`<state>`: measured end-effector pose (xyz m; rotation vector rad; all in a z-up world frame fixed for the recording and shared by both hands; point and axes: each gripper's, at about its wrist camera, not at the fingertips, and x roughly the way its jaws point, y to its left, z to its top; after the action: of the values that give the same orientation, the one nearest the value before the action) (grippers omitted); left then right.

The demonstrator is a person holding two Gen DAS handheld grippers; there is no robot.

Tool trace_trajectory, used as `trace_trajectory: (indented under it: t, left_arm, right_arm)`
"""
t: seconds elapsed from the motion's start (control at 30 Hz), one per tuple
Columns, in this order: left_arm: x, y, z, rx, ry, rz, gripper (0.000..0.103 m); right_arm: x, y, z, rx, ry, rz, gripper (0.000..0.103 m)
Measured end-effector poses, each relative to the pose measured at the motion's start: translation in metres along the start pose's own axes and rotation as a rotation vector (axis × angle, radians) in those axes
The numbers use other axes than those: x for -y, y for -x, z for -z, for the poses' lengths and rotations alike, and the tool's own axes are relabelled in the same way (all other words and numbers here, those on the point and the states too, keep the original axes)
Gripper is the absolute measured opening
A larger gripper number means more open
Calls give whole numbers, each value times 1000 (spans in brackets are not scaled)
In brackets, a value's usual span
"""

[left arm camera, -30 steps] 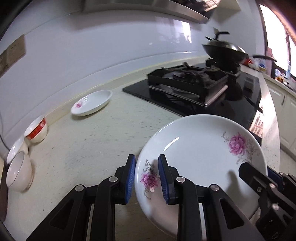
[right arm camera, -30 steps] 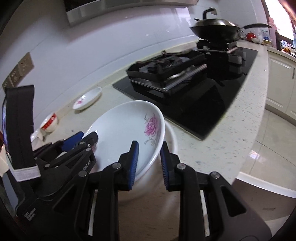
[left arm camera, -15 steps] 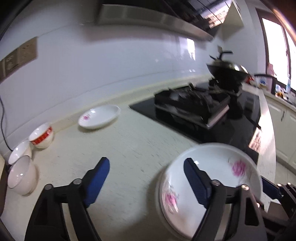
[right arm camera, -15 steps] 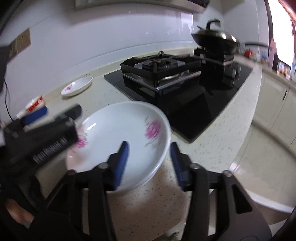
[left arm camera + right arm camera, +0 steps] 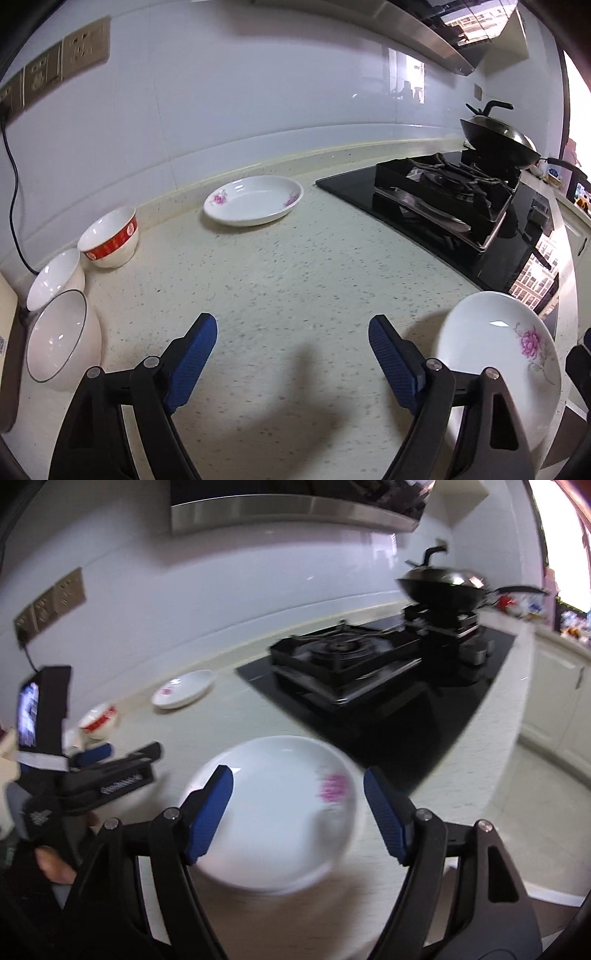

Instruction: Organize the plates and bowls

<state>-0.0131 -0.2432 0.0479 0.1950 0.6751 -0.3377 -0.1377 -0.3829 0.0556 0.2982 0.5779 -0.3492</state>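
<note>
No legible writing: white lettering on the left gripper's black body in the right wrist view too blurred to read; red band on the small white ceramic bowl (image 5: pixel 110 242) carried marks too small to make out.

Round white glazed plate with pink flower print (image 5: pixel 275 814) lay on the speckled cream stone counter (image 5: pixel 295 280), near edge, just near of the black glass hob (image 5: pixel 443 218). A second flowered white plate (image 5: pixel 254 199) sat far back by the wall, well apart. Two plain white bowls (image 5: pixel 61 317) stood at far left.

Left gripper (image 5: pixel 291 360) hung tilted downward over bare counter, blue ribbed pads wide apart, empty, plate to its right. Right gripper (image 5: pixel 297 812) hung tilted downward over the near plate; its jaws had just been opening, pads clear of the rim.
</note>
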Motion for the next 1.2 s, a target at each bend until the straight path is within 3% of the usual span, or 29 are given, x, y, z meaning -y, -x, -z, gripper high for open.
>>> trace_trajectory:
  t: [0.2,0.33,0.43,0.6,0.7,0.8,0.97,1.1,1.2]
  left_arm:
    - [-32,-10,3,-14,39,10,85]
    - [-46,-18,7,-36,66,22,85]
    - [-52,-24,10,-68,80,40,85]
    - [-58,-38,10,-109,70,-23,85]
    - [-73,-43,10,-121,134,-15,85]
    - [-88,-49,10,-133,204,11,85]
    - [-93,-53,12,-154,217,62,85]
    - [-91,-58,9,-174,207,104,84]
    - [-95,-61,9,-182,221,96,84]
  right_arm:
    - [-36,-18,-24,-132,-53,-138,76]
    - [-67,-45,-54,-213,-62,-180,85]
    - [-91,-79,-81,-260,-34,-122,86]
    - [-111,-162,-123,-415,-96,-51,86]
    - [-119,-221,-135,-541,-181,-39,87]
    - [-132,-266,-137,-615,-172,-34,87]
    - [-149,-307,-140,-633,-165,-33,66]
    - [-162,-324,-138,-655,-125,-27,56]
    - [-167,-331,-138,-652,-99,-20,48]
